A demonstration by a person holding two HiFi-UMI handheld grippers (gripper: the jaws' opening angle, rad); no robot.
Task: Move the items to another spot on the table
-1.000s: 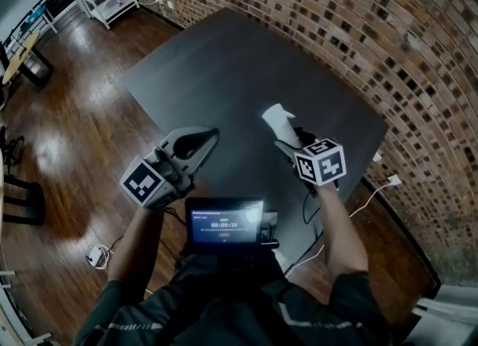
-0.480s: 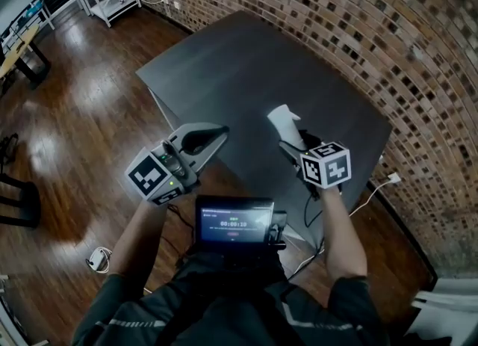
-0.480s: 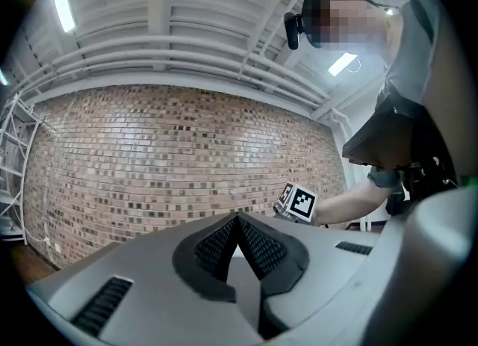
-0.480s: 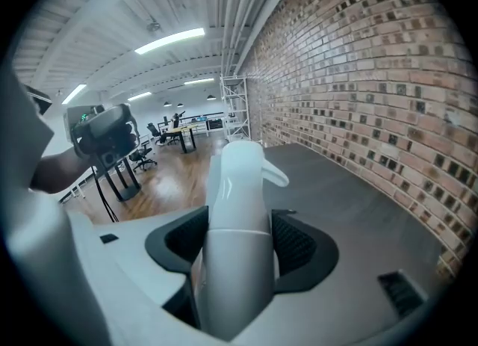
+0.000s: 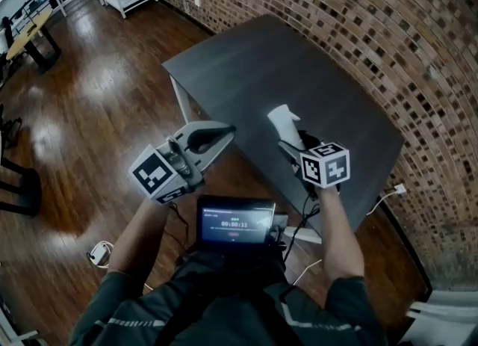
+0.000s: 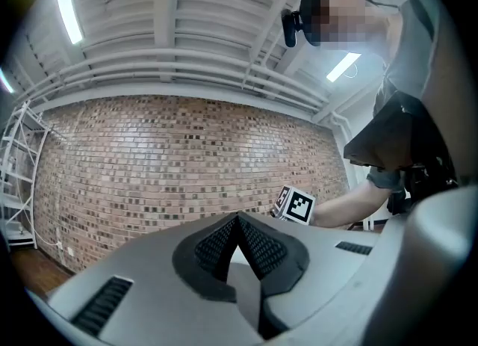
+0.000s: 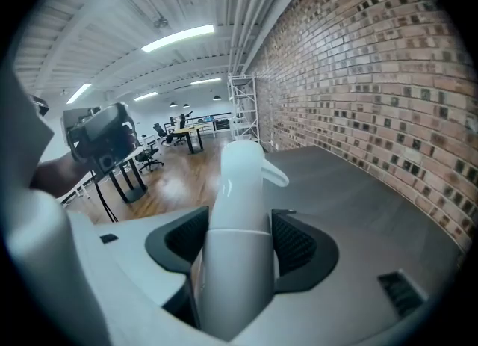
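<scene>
Peering down in the head view, only the upper part of the white bottle (image 5: 282,122) shows. Its lower end is buried between the jaws of the right gripper (image 5: 290,141), so its base cannot be seen. That angle also does not settle whether it touches the dark table (image 5: 299,68) or hangs above it. The table's near right edge is cut off behind the right forearm and the marker cube (image 5: 325,164). What sort of container this is stays hard to make out: a smooth white body with a seam across it and a small lip at the far end.

In the right gripper view the jaws stand wide, and both dark ribbed pads (image 7: 297,243) press on the bottle's sides. The bottle runs straight out between them over the grey tabletop, with the brick wall (image 7: 388,68) to its right.

The left gripper (image 5: 222,134) is held just off the table's near left edge, over the wooden floor (image 5: 89,105). In its own view it tilts up toward brick and ceiling. Its ribbed pads (image 6: 261,246) meet at the tips with nothing between them. A small lit screen (image 5: 235,221) sits at the person's chest, between the two arms.
</scene>
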